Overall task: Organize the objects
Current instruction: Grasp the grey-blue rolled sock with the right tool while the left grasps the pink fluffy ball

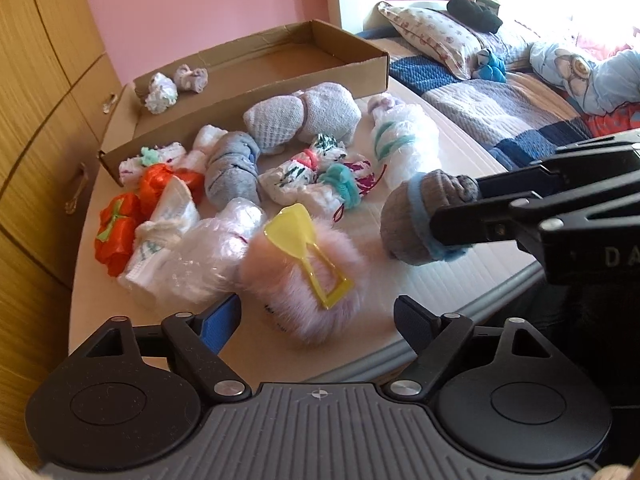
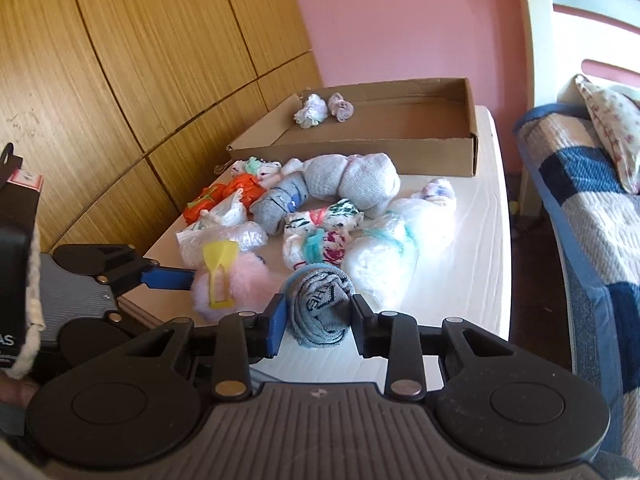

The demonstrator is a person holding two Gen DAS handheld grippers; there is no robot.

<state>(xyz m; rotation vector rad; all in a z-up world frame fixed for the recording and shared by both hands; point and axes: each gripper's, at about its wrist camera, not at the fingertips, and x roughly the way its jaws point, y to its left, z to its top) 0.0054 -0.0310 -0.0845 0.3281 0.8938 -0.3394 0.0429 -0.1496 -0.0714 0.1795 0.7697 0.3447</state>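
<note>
My right gripper [image 2: 316, 316] is shut on a rolled grey sock with a blue cuff [image 2: 320, 304], held just above the table's near edge; it also shows in the left wrist view [image 1: 424, 220]. My left gripper [image 1: 318, 312] is open, its fingers on either side of a fluffy pink sock bundle [image 1: 296, 276] with a yellow plastic hanger [image 1: 308, 248]; it shows in the right wrist view [image 2: 168, 278]. Several rolled sock bundles [image 1: 280, 160] lie in a pile on the white table [image 1: 460, 152]. A cardboard box [image 1: 280, 80] at the back holds two small rolled socks [image 1: 176, 84].
A wooden wardrobe [image 2: 120, 80] stands left of the table. A bed with a quilt and pillows [image 1: 520, 92] lies to the right. A pink wall [image 2: 400, 20] is behind the box.
</note>
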